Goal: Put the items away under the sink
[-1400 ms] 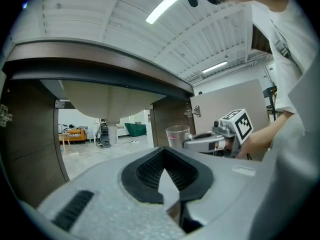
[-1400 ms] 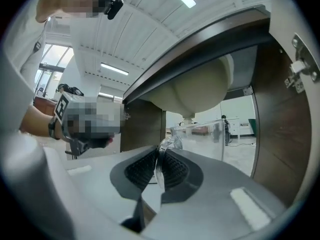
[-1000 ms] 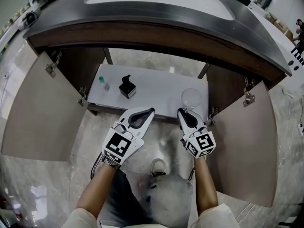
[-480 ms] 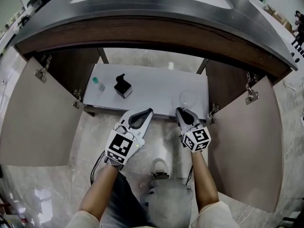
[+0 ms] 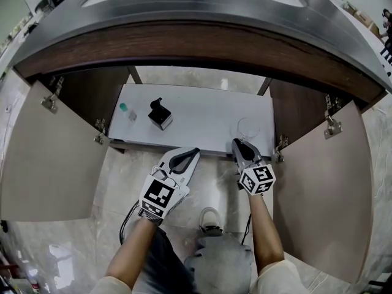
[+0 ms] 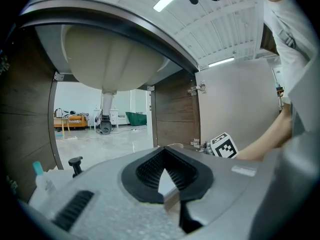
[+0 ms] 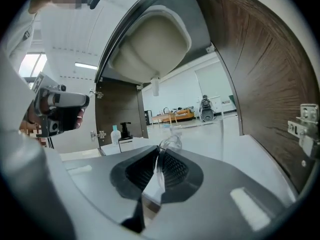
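The cabinet under the sink is open, with a white shelf point(image 5: 202, 118) inside. My right gripper point(image 5: 237, 143) is shut on the wall of a clear glass point(image 5: 247, 128) at the shelf's front right; the glass's thin edge point(image 7: 161, 156) shows pinched between the pads. I cannot tell whether the glass rests on the shelf. My left gripper point(image 5: 195, 152) hovers just before the shelf's front edge, shut and holding nothing, its tips point(image 6: 164, 150) meeting. A black pump dispenser point(image 5: 160, 113) and a small teal-capped bottle point(image 5: 125, 110) stand at the shelf's left.
Both cabinet doors hang open, the left door point(image 5: 46, 155) and the right door point(image 5: 318, 188). The dark counter edge point(image 5: 196, 26) overhangs the shelf. The basin and its drain pipe point(image 6: 106, 106) hang above the shelf. A shoe point(image 5: 210, 218) is on the floor below my grippers.
Both grippers have sunk lower in front of the shelf. The glass stays in the right gripper, and the bottles on the shelf have not moved.
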The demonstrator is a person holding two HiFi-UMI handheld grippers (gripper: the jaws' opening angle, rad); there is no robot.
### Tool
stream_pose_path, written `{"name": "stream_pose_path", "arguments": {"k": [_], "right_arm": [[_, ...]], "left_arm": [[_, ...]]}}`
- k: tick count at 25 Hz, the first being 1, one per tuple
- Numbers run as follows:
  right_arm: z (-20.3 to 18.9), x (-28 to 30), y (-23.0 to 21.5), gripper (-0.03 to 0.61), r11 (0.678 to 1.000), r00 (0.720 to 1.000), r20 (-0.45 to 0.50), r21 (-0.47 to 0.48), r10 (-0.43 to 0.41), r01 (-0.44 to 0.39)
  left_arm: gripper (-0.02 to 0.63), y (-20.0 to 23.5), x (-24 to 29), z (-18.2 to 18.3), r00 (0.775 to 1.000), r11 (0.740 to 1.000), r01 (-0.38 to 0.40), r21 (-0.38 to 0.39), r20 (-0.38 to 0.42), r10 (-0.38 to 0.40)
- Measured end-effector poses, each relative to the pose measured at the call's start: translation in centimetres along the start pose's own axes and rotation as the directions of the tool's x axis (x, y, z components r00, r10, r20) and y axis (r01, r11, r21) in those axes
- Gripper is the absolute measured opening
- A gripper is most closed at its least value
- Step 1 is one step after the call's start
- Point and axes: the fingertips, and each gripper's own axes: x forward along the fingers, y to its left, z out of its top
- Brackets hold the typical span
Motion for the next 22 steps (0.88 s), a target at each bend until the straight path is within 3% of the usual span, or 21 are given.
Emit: {"name": "stream_pose_path", "arguments": {"k": [12, 22], "right_arm": [[-0.7, 1.0, -0.9, 0.018, 1.000, 1.000, -0.007, 0.024, -0.010, 0.010], [-2.3, 0.6, -0.6, 0.014, 0.999, 0.996, -0.082, -0.011, -0.044, 0.043]], "left_arm": [[0.003, 0.6, 0.3, -0.7, 1.000, 0.999, -0.030, -0.023, -0.010, 0.030], [0.002, 0.7, -0.4, -1.1, 0.999, 0.998, -0.042, -0.048, -0.009, 0.042]]}}
